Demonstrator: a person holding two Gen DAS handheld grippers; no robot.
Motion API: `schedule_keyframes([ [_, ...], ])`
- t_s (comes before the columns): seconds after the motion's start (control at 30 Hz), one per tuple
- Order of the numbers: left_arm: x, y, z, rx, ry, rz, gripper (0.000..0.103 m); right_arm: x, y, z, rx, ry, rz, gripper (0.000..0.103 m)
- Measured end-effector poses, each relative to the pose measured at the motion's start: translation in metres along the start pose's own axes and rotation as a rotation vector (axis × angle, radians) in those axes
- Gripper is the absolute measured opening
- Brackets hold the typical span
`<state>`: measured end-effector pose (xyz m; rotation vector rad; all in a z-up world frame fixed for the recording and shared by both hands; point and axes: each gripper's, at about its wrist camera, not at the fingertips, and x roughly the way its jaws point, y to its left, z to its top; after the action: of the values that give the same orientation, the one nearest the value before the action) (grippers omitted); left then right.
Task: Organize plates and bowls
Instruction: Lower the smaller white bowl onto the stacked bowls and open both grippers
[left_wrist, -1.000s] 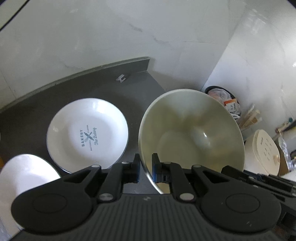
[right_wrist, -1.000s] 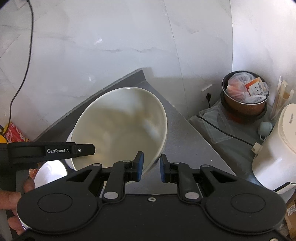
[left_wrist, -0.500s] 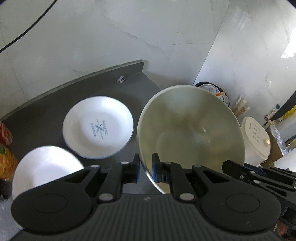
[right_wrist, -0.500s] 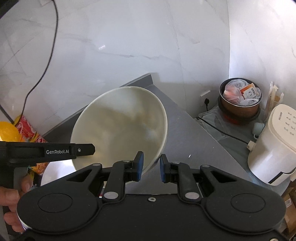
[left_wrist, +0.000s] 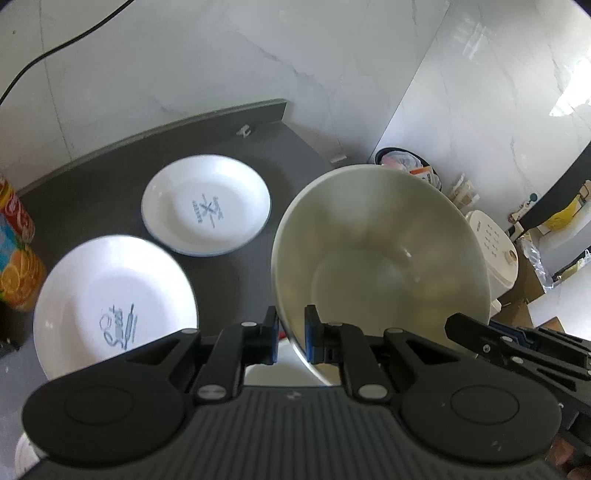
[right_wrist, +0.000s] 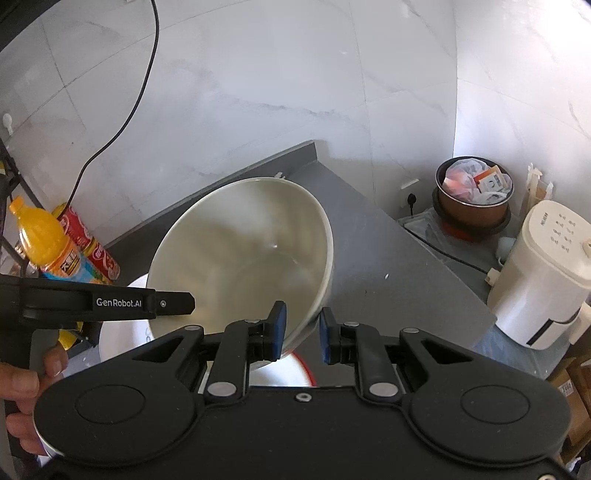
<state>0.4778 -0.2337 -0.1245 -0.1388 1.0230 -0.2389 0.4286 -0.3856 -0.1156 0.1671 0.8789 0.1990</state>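
Observation:
A large cream bowl (left_wrist: 388, 258) hangs in the air, tilted, over the dark grey counter (left_wrist: 110, 177). My left gripper (left_wrist: 290, 338) is shut on the bowl's near left rim. The right gripper (right_wrist: 300, 330) is shut on the opposite rim of the same bowl (right_wrist: 240, 258). On the counter lie two white plates: one with a blue logo (left_wrist: 207, 210) further back, one with a blue drawing (left_wrist: 110, 306) closer on the left. A white dish with a red rim (right_wrist: 295, 369) sits under the bowl, mostly hidden.
An orange juice bottle (right_wrist: 48, 240) and a red can (right_wrist: 92, 247) stand at the counter's left. The counter's right edge (right_wrist: 424, 254) drops to the floor, where a bin (right_wrist: 472, 195) and a white appliance (right_wrist: 543, 273) stand. A black cable (right_wrist: 122, 122) hangs on the wall.
Both grippers have pulled back and up with the bowl still held. The nearer plate, the bottle and the can have come further into view.

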Motion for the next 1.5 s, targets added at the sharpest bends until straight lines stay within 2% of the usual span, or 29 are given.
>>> schedule_keyframes([
  [0.7,-0.008,0.022,-0.062,0.000,0.099,-0.008,0.012,-0.018,0.029,-0.058,-0.005,0.070,-0.034,0.019],
  [1.27,0.001,0.026,-0.079,0.022,0.160,0.037,0.012,-0.001,0.036,-0.079,0.014,0.160,-0.052,0.019],
  [1.5,0.002,0.023,-0.079,0.047,0.148,0.049,0.012,0.007,0.034,-0.080,0.004,0.181,-0.088,0.019],
])
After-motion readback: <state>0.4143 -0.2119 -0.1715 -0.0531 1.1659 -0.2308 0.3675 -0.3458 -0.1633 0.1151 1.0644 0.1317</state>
